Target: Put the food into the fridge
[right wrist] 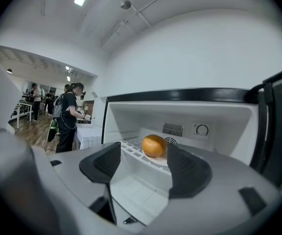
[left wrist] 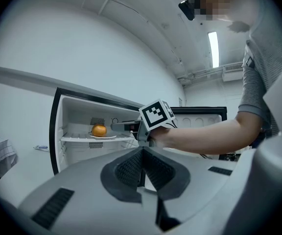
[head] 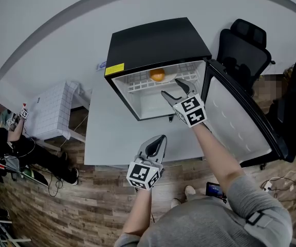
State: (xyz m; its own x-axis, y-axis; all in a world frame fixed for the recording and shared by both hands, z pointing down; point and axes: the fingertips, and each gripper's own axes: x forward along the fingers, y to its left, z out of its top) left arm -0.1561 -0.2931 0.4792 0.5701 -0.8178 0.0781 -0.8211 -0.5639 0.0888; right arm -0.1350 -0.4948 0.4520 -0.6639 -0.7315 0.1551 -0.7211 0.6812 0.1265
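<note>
An orange (head: pixel 157 75) (left wrist: pixel 99 130) (right wrist: pixel 154 145) lies on a white plate (left wrist: pixel 103 136) on the wire shelf (head: pixel 137 84) inside the small black fridge (head: pixel 155 42), whose door (head: pixel 240 117) stands wide. My right gripper (head: pixel 174 91) (right wrist: pixel 140 163) is open and empty in front of the fridge's opening, a little short of the orange. My left gripper (head: pixel 156 145) (left wrist: pixel 142 168) hangs lower and nearer the person, over the white table, its jaws shut with nothing between them.
The fridge stands on a white table (head: pixel 104 133). A black office chair (head: pixel 243 48) is behind the open door. At the left, a white cabinet (head: pixel 50 109) and a person (head: pixel 4 138) (right wrist: pixel 67 116) holding other grippers. Cables lie on the wood floor (head: pixel 287 181).
</note>
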